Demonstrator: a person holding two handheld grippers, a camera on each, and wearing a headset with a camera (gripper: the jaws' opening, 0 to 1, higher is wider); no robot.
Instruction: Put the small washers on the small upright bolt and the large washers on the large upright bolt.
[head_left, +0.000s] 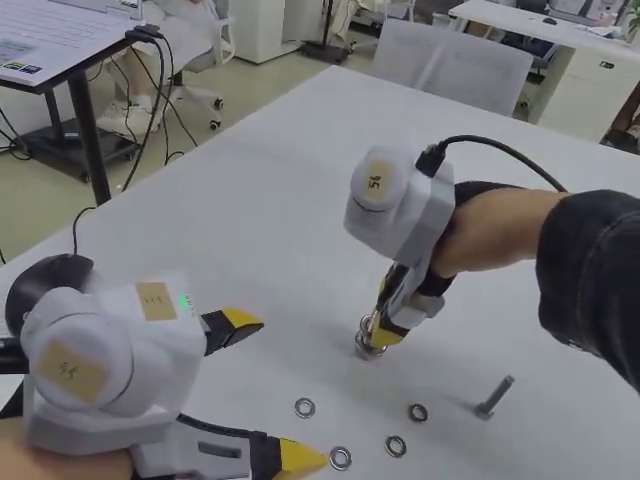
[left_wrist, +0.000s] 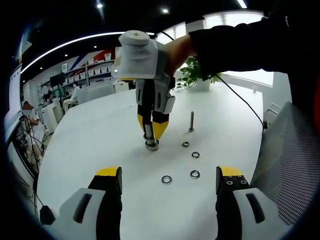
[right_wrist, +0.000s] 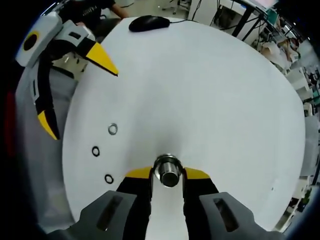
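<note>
**Table (head_left: 280, 200).** White and smooth. We judge that flat parts may skid on it when nudged.

**Left gripper (head_left: 275, 390).** Jaws spread wide and empty, hovering near the washers. Its body is cut off at the bottom of the head view.

**Right gripper (head_left: 378, 335).** Pointing down, with its jaws closed against both sides of the large bolt. A sideways pull on release could tip the bolt.

**Large bolt (right_wrist: 169, 171).** Upright at mid-table. The yellow tips cover its base, so we cannot tell whether a washer is already seated there.

**Small bolt (head_left: 495, 397).** Stands apart to the right, near the sleeve. It is slender, and a passing arm could knock it over.

**Washers (head_left: 305, 407).** Four lie loose and flat between the grippers. We cannot tell small from large at this size, so there is a risk of putting one on the wrong bolt. They are also thin enough to slip from the jaws.
</note>
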